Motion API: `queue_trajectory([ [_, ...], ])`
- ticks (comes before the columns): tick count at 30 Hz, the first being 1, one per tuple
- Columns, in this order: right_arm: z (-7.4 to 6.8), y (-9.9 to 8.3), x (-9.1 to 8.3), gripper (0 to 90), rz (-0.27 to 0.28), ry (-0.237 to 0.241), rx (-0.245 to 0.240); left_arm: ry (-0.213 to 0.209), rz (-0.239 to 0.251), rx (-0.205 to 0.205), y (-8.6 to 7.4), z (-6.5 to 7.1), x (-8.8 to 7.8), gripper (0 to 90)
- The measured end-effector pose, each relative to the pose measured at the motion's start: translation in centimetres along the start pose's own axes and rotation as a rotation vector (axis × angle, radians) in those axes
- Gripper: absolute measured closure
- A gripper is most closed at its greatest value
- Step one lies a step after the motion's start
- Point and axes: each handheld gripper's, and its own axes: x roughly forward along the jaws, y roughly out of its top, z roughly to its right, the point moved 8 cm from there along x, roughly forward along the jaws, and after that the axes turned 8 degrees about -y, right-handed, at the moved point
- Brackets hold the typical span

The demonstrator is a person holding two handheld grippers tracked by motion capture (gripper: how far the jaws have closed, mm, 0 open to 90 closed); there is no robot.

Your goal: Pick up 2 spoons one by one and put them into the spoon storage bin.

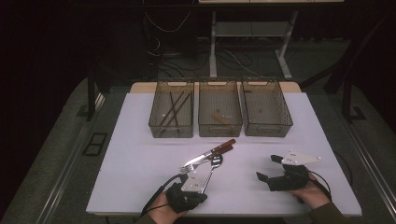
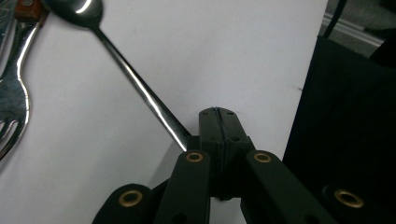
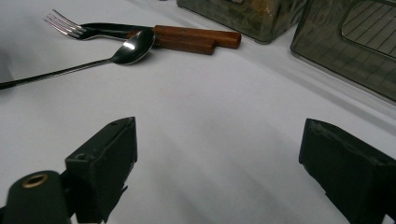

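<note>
- The left gripper (image 1: 201, 186) sits at the lower centre of the high view, its 2 jaws pressed together on the handle end of the spoon (image 1: 211, 171).
- In the left gripper view the spoon's handle (image 2: 140, 88) enters the closed jaws at the centre and runs diagonally up to the bowl in the upper left corner. The spoon's long axis therefore lies nearly in line with the jaws, leaning a little left.
- The right gripper (image 1: 267, 169) rests at the lower right of the high view, jaws spread wide with nothing between them; bare tabletop shows between them in the right gripper view. It lies well apart from the spoon, so the left hand is the nearer one.
- Just beyond the spoon's bowl lie a fork (image 1: 198, 163) and wooden handles (image 3: 196, 39), touching or nearly touching it.
- Farther up the table (image 1: 135, 158) stand 3 mesh bins (image 1: 220, 114) in a row; the left one holds dark sticks.
- Judgement: the spoon must lift clear of the fork, then travel bowl-first up the frame toward a bin.
</note>
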Motion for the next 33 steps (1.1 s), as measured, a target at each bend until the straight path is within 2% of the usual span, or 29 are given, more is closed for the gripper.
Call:
queue_trajectory([
  [7, 0.0, 0.0, 0.0, 11.7, 0.000, 0.000, 0.002, 0.049, -0.010, -0.006, -0.2, -0.5, -0.3, 89.4],
  [13, 0.0, 0.0, 0.0, 11.7, 0.001, 0.000, 0.000, 0.098, -0.012, -0.022, -0.4, -1.8, -1.0, 89.4],
  [15, 0.0, 0.0, 0.0, 11.7, 0.002, 0.000, 0.000, 0.138, -0.024, -0.009, -0.6, -2.8, -1.6, 89.4],
  [17, 0.0, 0.0, 0.0, 11.7, 0.003, 0.000, 0.000, 0.183, -0.032, -0.020, -0.9, -3.6, -1.8, 89.4],
  [18, 0.0, 0.0, 0.0, 11.7, 0.002, 0.000, 0.000, 0.159, -0.016, -0.044, -1.0, -3.9, -1.9, 89.4],
  [20, 0.0, 0.1, 0.0, 11.7, 0.002, 0.001, 0.001, 0.178, -0.012, -0.047, -1.1, -4.3, -2.1, 89.4],
  [23, -0.1, 0.0, 0.0, 11.7, 0.000, 0.003, 0.001, 0.174, -0.005, -0.047, -1.0, -4.4, -2.1, 89.3],
  [27, -0.1, 0.0, 0.0, 11.7, -0.003, 0.006, 0.003, 0.135, 0.044, -0.067, -0.9, -4.4, -2.6, 89.1],
  [29, -0.3, 0.1, 0.0, 11.7, -0.005, 0.017, 0.017, 0.128, 0.068, -0.068, -0.9, -4.8, -3.2, 82.7],
  [31, -0.4, 0.4, 0.0, 11.7, 0.001, 0.023, 0.024, 0.116, 0.119, -0.090, -1.1, -5.3, -4.0, 77.8],
  [33, -0.6, 0.8, 0.2, 11.6, 0.009, 0.034, 0.019, 0.103, 0.158, -0.092, -1.4, -5.6, -4.8, 71.6],
])
